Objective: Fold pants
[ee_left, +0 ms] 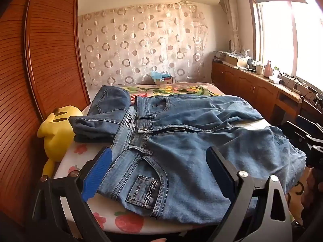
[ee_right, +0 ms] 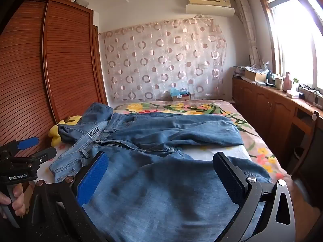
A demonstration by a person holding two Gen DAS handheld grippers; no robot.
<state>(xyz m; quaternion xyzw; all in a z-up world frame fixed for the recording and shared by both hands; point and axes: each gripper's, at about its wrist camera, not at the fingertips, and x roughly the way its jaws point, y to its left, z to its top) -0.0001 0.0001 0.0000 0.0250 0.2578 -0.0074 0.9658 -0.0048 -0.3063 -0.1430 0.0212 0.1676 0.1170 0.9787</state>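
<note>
Blue jeans (ee_left: 181, 141) lie spread on the bed, waistband to the left, fly unzipped, legs running right. My left gripper (ee_left: 159, 161) is open over the near front pocket, holding nothing. My right gripper (ee_right: 161, 167) is open over the near leg (ee_right: 161, 191), holding nothing. The left gripper also shows at the left edge of the right wrist view (ee_right: 34, 149). A folded stack of other jeans (ee_left: 94, 125) sits at the waistband's far left.
A yellow plush toy (ee_left: 58, 133) lies at the bed's left edge against the wooden wardrobe (ee_left: 40, 60). The floral bedsheet (ee_left: 171, 89) extends behind. A wooden cabinet with clutter (ee_left: 262, 84) runs along the right wall under the window.
</note>
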